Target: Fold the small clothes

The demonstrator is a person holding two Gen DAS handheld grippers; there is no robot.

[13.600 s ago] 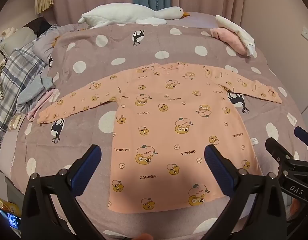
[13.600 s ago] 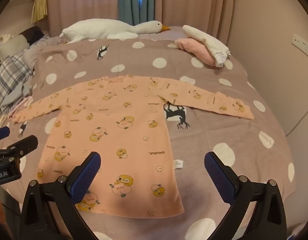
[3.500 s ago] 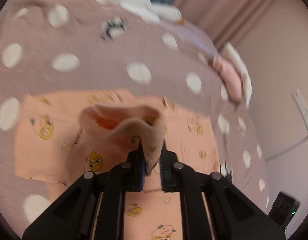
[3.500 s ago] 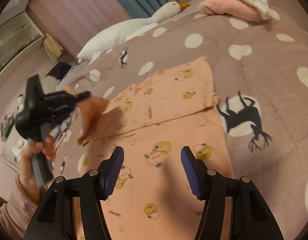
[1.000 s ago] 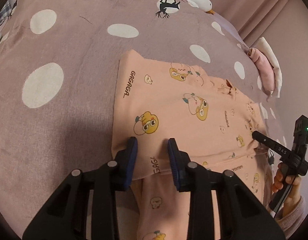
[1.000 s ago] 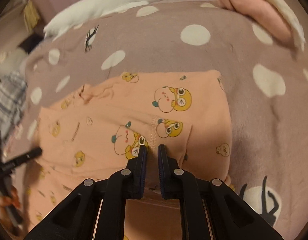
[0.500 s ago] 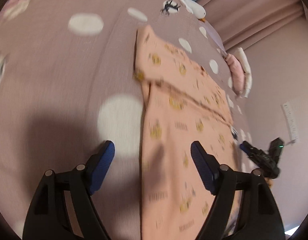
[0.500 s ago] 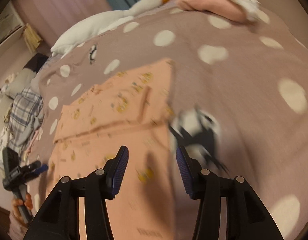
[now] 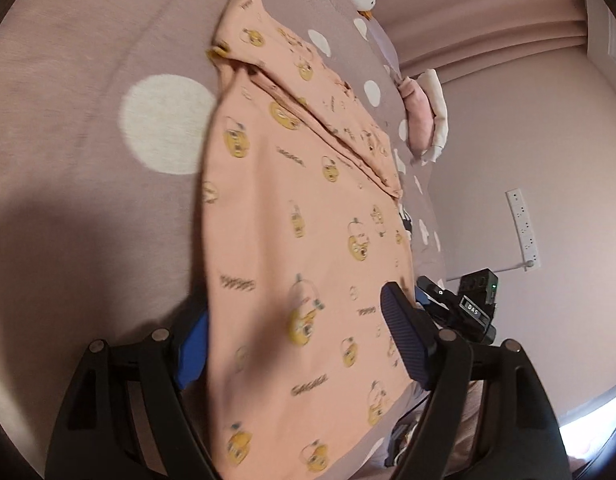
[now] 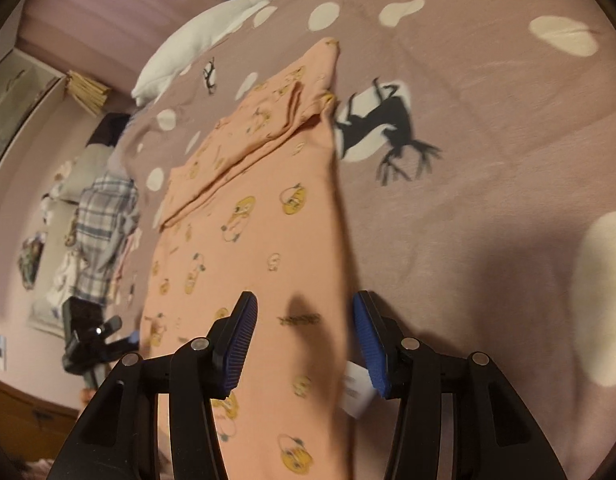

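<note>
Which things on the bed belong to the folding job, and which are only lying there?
For the job:
- pink shirt, sleeves folded in across its top
- left tool, open
- right tool, open

Only lying there:
- goose toy
- plaid cloth
- pink and white bundle
- dotted bedspread

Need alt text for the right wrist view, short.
A peach long-sleeved top printed with yellow cartoon characters lies flat on a mauve polka-dot bedspread, sleeves folded across its chest. The open right claw hovers over its right side edge near a white tag; the left claw shows at far left.
</note>
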